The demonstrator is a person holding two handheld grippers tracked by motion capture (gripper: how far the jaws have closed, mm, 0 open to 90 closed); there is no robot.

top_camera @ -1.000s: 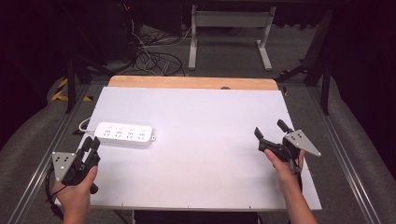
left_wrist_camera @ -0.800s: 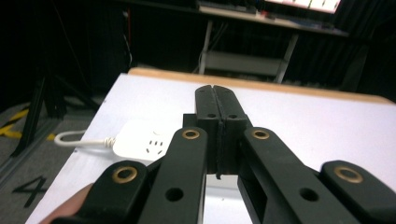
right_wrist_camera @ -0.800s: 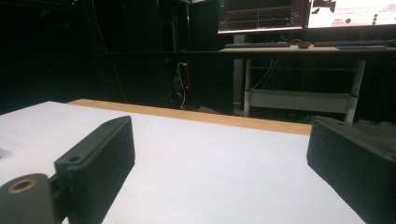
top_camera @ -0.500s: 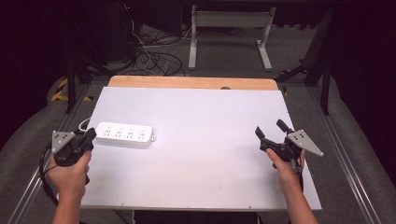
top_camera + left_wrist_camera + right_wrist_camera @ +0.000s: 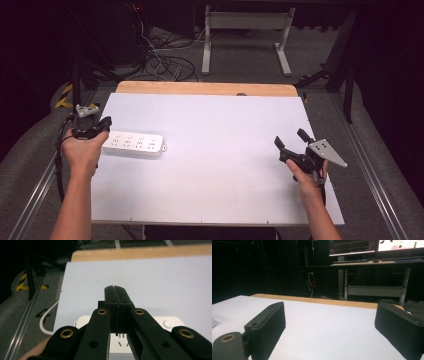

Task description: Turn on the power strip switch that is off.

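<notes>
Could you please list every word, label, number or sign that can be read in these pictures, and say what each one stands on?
No text can be read anywhere.
Monitors behind the table, right gripper view: lines of writing and a graph, too small and blurred to read.
Power strip: socket holes and a round button, no legible print.
Floor marking left of the table: yellow and black hazard stripes, a sign without words.
Grippers and white table sheet: no lettering visible.

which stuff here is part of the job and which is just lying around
In the job:
- white power strip
- left gripper, shut, beside the strip's end
- right gripper, open

Lying about:
- cables on the floor
- metal stand
- monitors
</notes>
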